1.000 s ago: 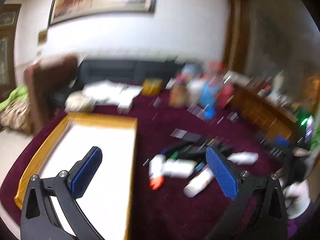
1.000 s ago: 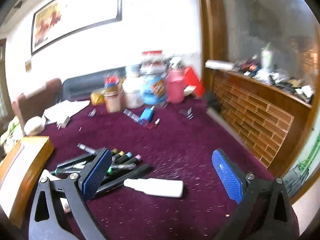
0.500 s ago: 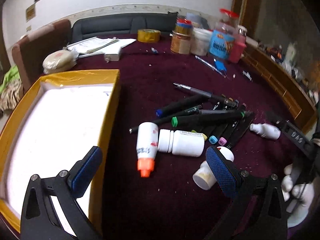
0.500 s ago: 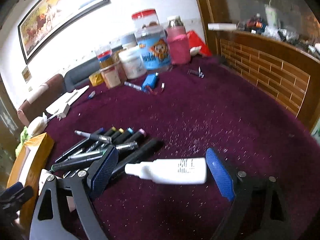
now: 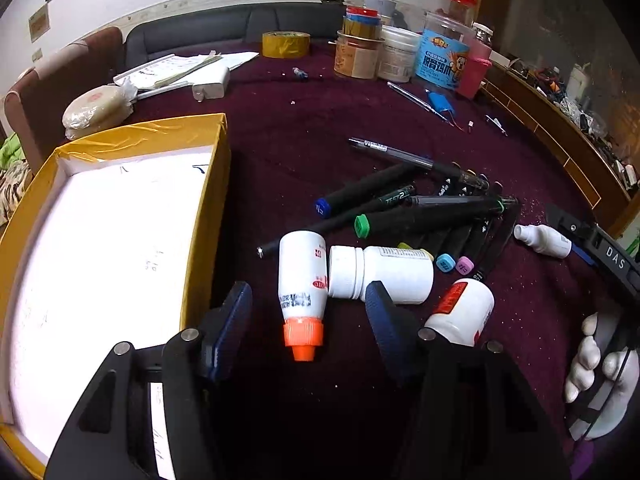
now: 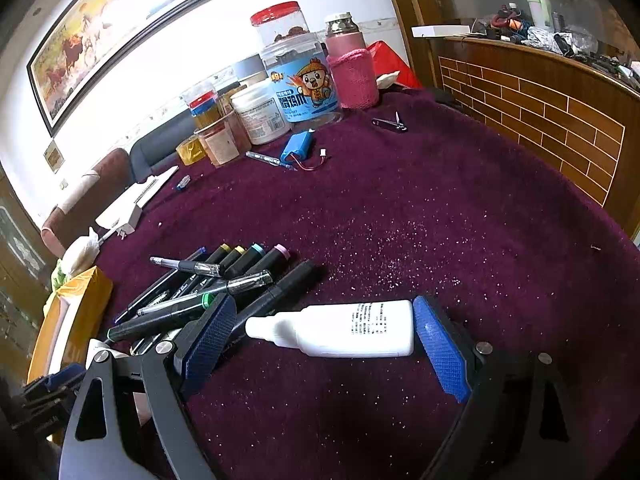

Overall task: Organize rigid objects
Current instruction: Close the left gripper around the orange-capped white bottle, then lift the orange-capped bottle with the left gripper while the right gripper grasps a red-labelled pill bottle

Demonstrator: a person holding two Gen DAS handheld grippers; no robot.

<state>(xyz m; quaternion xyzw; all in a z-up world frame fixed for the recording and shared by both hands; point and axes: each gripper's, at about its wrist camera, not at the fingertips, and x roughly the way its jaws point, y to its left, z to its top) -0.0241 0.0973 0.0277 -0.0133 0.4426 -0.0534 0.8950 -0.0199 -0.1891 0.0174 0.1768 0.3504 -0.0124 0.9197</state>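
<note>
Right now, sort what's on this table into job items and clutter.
Job: white orange-capped bottle; white squeeze bottle; white pill bottle; black markers; yellow cardboard box.
Clutter: yellow tape roll; blue-labelled snack jar; pink-sleeved jar; blue battery pack.

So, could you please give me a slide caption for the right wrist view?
Right tongs open around a white plastic squeeze bottle lying on the maroon tablecloth, beside black markers.

box (image 5: 208, 184): near end cut by frame | red-label bottle (image 5: 464, 312): base behind gripper finger
</note>
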